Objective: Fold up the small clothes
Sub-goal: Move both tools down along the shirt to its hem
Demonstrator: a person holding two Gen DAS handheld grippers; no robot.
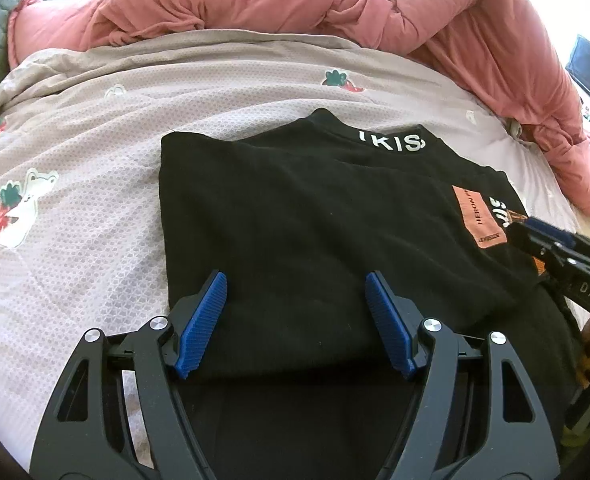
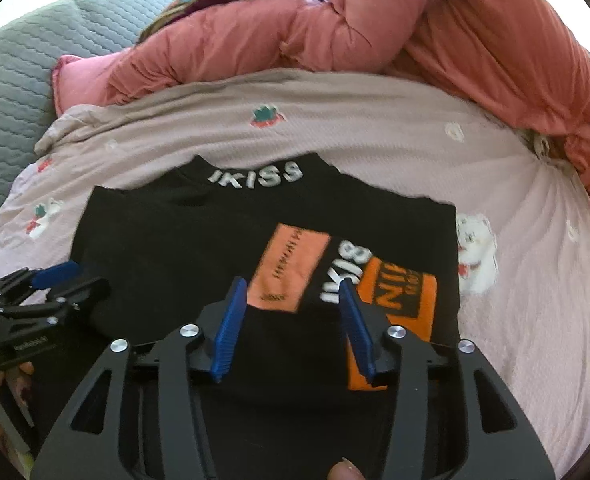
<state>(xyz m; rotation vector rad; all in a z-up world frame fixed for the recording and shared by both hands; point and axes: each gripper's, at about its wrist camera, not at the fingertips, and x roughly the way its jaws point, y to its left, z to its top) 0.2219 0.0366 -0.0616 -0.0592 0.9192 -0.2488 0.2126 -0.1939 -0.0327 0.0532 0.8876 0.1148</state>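
- Here, the black shirt (image 1: 295,216) lies folded on the pale printed bed sheet (image 1: 75,152), in the middle of both views.
- The left tool (image 1: 296,280) hangs over the shirt's near edge, jaws apart, holding nothing.
- The right tool (image 2: 289,286) is over the orange patch (image 2: 289,264), jaws apart, no cloth gripped.
- A pink quilt (image 2: 415,28) lies bunched along the top.

We see the folded shirt (image 1: 295,216) lying flat on the sheet (image 1: 95,152) spread over the bed. Behind it a bunched quilt (image 1: 335,8) runs across and curls down the right side. Our left claw (image 1: 296,292) hangs over the shirt's near left part, our right claw (image 2: 291,308) over its near right.
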